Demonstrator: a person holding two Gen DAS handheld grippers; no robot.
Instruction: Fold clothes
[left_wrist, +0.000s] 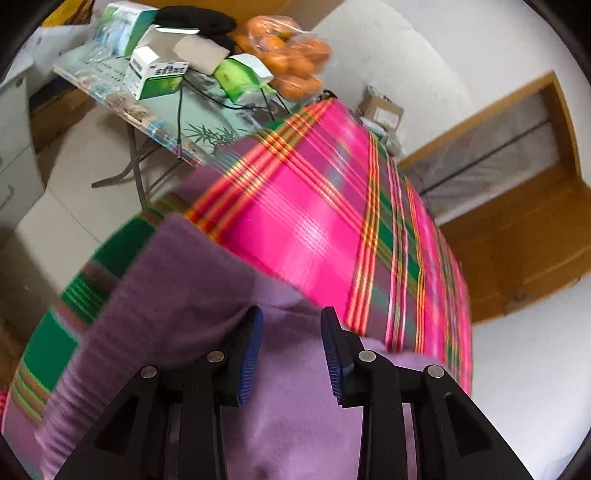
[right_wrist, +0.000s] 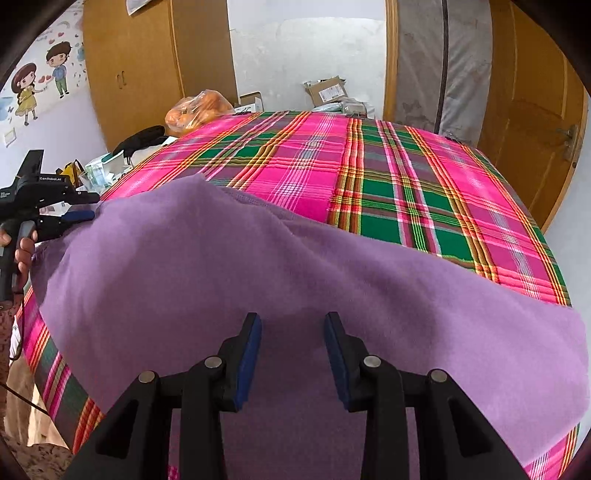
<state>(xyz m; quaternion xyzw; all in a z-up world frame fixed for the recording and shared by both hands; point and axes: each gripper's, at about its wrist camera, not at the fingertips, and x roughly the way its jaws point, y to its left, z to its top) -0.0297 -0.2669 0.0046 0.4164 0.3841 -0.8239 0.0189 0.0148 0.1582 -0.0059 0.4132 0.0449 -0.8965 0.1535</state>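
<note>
Purple garment (right_wrist: 295, 295) over plaid sheet (right_wrist: 406, 177) (far half bare), both hand-held grippers (left_wrist: 291, 332) (right_wrist: 292, 334) apart

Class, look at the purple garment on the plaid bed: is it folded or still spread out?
Mostly spread. The purple garment lies broad across the plaid sheet, with one edge or sleeve lapped over near the left gripper. No neat fold shows.

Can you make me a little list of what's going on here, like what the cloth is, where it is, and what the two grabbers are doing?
garment: purple top, spread out, not folded yet
surface: pink and green plaid cloth
left gripper: open, over the top's edge
right gripper: open, over the near edge
side table: bag of oranges, small boxes
</note>
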